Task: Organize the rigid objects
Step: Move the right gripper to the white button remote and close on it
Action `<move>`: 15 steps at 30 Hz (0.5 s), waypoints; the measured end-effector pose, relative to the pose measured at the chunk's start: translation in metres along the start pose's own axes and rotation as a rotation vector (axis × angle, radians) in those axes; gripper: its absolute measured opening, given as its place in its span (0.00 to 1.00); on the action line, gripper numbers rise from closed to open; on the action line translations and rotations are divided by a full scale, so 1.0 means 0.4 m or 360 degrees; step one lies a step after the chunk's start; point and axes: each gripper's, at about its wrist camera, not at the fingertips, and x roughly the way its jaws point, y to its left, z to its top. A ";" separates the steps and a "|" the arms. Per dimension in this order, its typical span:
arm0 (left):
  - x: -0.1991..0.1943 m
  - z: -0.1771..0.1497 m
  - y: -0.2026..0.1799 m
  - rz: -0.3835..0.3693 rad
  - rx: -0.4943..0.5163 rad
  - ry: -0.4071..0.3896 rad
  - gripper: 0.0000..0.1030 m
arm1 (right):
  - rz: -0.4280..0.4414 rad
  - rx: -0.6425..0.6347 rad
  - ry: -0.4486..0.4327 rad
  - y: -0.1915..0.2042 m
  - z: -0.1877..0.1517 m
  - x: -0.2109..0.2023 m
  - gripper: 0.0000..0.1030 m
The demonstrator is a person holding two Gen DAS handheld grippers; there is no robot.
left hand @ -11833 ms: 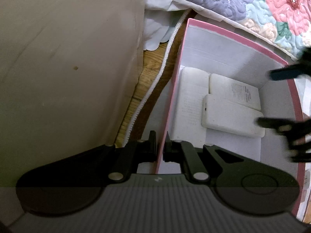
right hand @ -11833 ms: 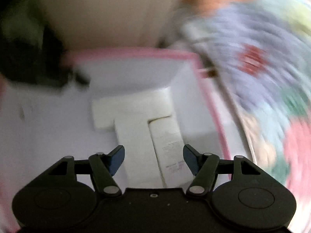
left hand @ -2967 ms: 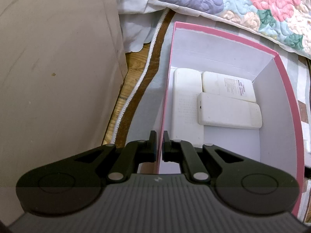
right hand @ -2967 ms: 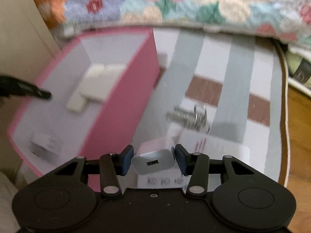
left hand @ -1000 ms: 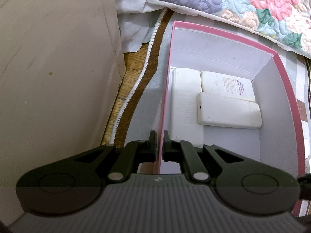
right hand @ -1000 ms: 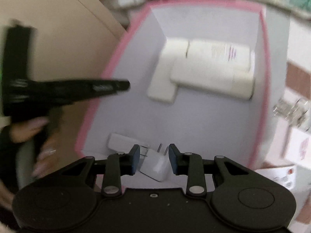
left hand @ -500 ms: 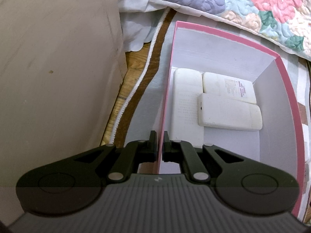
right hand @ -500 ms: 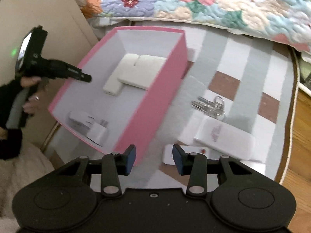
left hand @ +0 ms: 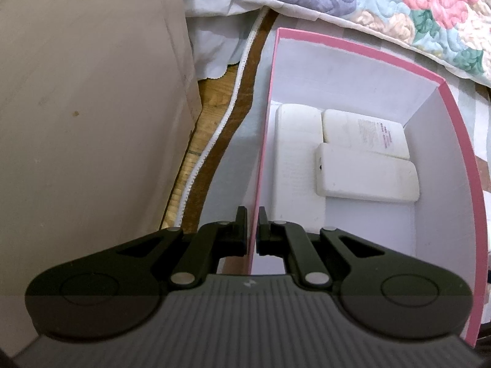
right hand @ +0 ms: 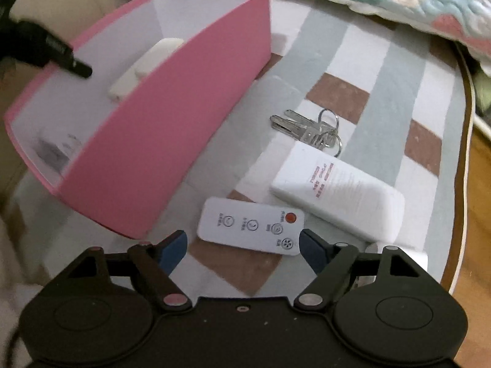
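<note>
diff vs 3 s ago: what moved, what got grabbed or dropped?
The right tool let go of the white charger, which now lies in the pink box; it swung out, opened wide, and now hovers at the white remote. Unchanged: left tool clamped on the box wall, three white packs inside, keys on the mat.

- A striped and checked mat (right hand: 362,70) with a white-piped edge is spread on a wooden floor (left hand: 214,98).
- A floral quilt (left hand: 383,3) is seen behind it.
- A beige panel (left hand: 86,107) stands at the left.
</note>
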 end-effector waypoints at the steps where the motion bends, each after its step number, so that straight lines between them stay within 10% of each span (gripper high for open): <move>1: 0.001 0.001 -0.001 -0.0002 -0.0001 0.0002 0.05 | 0.0002 -0.0023 -0.0011 0.000 -0.006 0.009 0.81; 15: 0.002 0.002 -0.002 0.0001 0.0008 0.0011 0.06 | -0.0129 0.0109 -0.0055 0.014 -0.026 0.070 1.00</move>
